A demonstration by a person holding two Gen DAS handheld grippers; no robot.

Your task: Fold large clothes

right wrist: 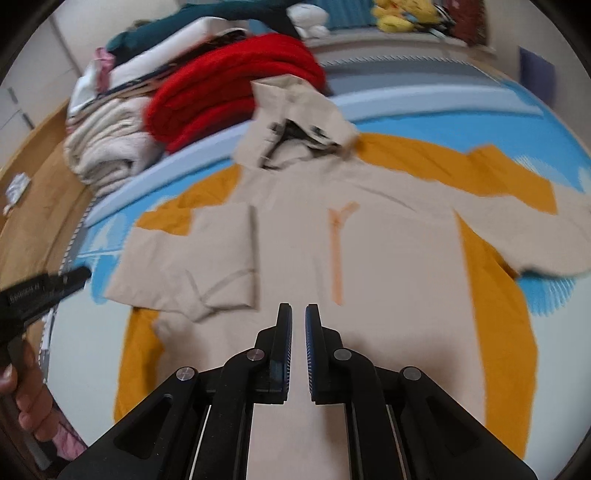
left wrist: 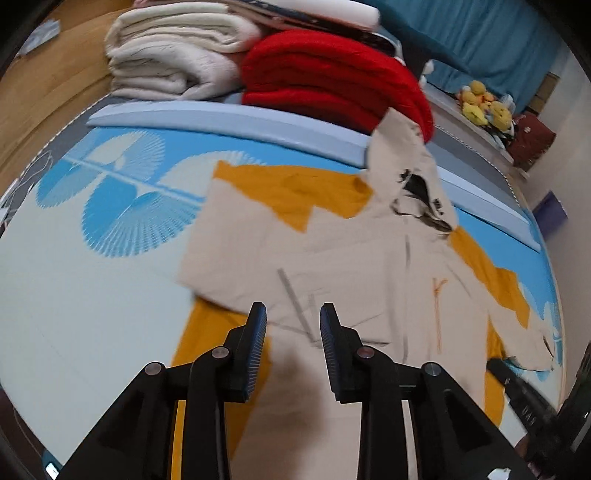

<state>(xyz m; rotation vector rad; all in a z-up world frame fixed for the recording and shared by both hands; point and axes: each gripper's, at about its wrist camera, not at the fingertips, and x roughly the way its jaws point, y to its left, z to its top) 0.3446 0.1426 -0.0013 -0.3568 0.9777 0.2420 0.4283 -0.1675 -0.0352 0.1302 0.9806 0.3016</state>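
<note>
Nearest us, the left gripper (left wrist: 293, 314) is hovering over the lower half of the beige-and-mustard hooded jacket (left wrist: 351, 280), its jaws spread wide with nothing between them. The right gripper (right wrist: 298, 315) is hanging over the jacket's (right wrist: 369, 258) front panel, jaws nearly together with a narrow gap showing, gripping nothing. The jacket is lying flat, front up, on the pale blue bed sheet with fan-shaped prints (left wrist: 92, 258), one beige sleeve (right wrist: 192, 254) folded in across the chest, the other sleeve (right wrist: 535, 236) reaching out to the side. An orange zip line (right wrist: 338, 251) is running down the chest. Further up, the hood (right wrist: 295, 122) is resting against the folded light blue strip of bedding (left wrist: 229, 118). Beyond that, a folded red fleece blanket (left wrist: 332, 81) is sitting beside a folded cream blanket (left wrist: 170, 55), touching it, with more folded fabrics stacked on top. Far back, yellow plush toys (left wrist: 484, 103) are sitting below a teal curtain (left wrist: 498, 33). No containers are showing clearly; motion blur is softening the details.
</note>
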